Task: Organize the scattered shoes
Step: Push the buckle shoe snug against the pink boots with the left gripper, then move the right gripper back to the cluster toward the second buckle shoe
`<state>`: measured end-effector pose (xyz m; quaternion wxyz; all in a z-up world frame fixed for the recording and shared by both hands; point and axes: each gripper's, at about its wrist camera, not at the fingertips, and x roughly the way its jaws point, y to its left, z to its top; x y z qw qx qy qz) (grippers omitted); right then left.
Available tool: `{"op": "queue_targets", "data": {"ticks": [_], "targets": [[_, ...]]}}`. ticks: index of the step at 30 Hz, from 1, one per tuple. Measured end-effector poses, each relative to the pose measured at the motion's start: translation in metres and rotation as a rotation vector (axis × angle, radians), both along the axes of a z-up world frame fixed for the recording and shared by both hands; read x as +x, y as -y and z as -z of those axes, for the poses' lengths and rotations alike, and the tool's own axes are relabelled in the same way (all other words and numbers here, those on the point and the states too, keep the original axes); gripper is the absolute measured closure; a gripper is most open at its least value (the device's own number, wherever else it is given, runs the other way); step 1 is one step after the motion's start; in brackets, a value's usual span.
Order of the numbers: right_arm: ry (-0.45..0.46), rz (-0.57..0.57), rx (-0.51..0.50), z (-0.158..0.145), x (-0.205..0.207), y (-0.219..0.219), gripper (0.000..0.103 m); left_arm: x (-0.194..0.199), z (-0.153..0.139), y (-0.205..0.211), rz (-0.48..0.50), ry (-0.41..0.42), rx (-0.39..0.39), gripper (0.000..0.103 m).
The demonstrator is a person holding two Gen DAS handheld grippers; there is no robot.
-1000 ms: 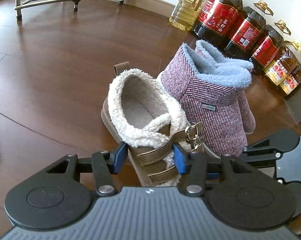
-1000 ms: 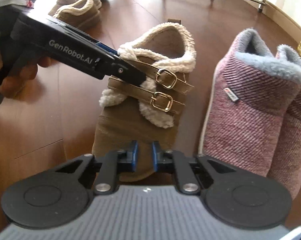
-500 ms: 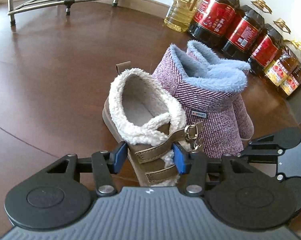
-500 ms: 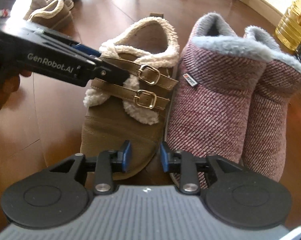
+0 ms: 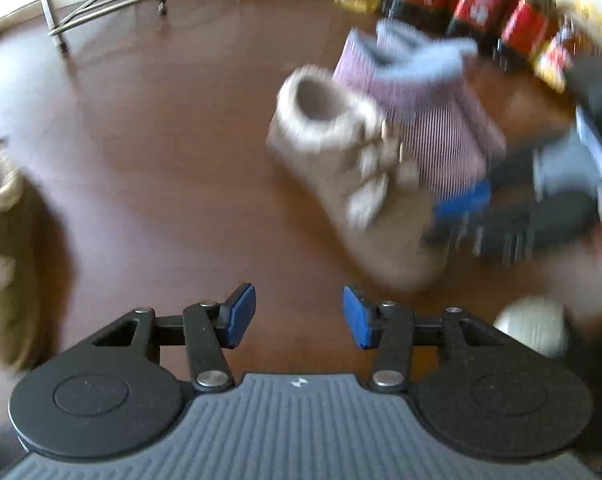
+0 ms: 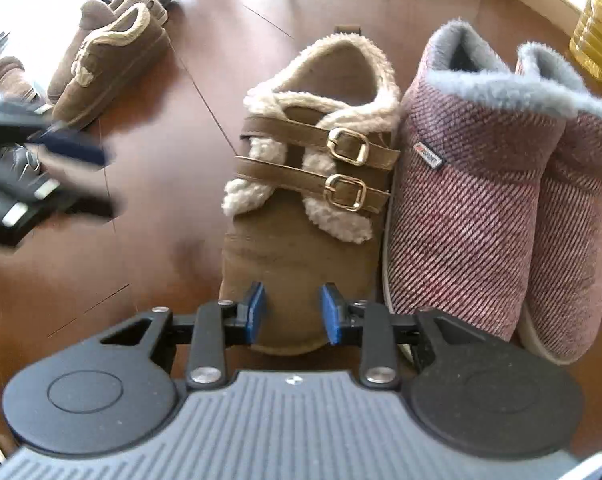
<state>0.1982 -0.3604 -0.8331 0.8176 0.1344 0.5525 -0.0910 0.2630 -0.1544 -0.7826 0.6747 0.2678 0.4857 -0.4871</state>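
The brown buckled fleece shoe (image 6: pixel 305 216) stands on the wooden floor (image 6: pixel 173 248), touching the pink striped slipper boots (image 6: pixel 473 184). The right gripper (image 6: pixel 292 312) is opening over its toe, pads clear. The left gripper (image 5: pixel 299 316) is parted and empty. Placement looks finished; next, its mate (image 6: pixel 105 68) needs fetching.

Motion-blurred oil bottles (image 5: pixel 501 8) and left hand-held gripper (image 6: pixel 41 176); buckled shoe (image 6: pixel 301 208) toe partly hidden.
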Motion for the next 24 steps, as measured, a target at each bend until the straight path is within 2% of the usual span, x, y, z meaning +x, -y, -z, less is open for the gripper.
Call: {"op": "queue_targets", "data": {"ticks": [4, 7, 9, 12, 18, 20, 24], "targets": [[0.046, -0.062, 0.067, -0.02, 0.016, -0.021, 0.074, 0.0, -0.016, -0.052, -0.095, 0.01, 0.062, 0.044], [0.069, -0.152, 0.118, -0.025, 0.047, -0.051, 0.074, -0.002, -0.029, -0.095, -0.214, 0.091, 0.127, 0.042], [0.071, -0.196, 0.131, -0.028, 0.063, -0.067, 0.069, -0.002, -0.03, -0.108, -0.279, 0.14, 0.152, 0.041], [0.07, -0.267, 0.141, -0.033, 0.096, -0.099, 0.068, 0.002, -0.028, -0.126, -0.404, 0.186, 0.206, 0.041], [0.081, -0.352, 0.126, -0.057, 0.126, -0.132, 0.063, 0.002, -0.046, -0.138, -0.486, 0.287, 0.22, 0.039], [0.113, -0.389, 0.096, -0.074, 0.128, -0.139, 0.06, 0.006, -0.051, -0.14, -0.533, 0.248, 0.176, 0.039], [0.155, -0.395, 0.05, -0.093, 0.125, -0.139, 0.056, 0.01, -0.052, -0.142, -0.57, 0.192, 0.139, 0.039]]}}
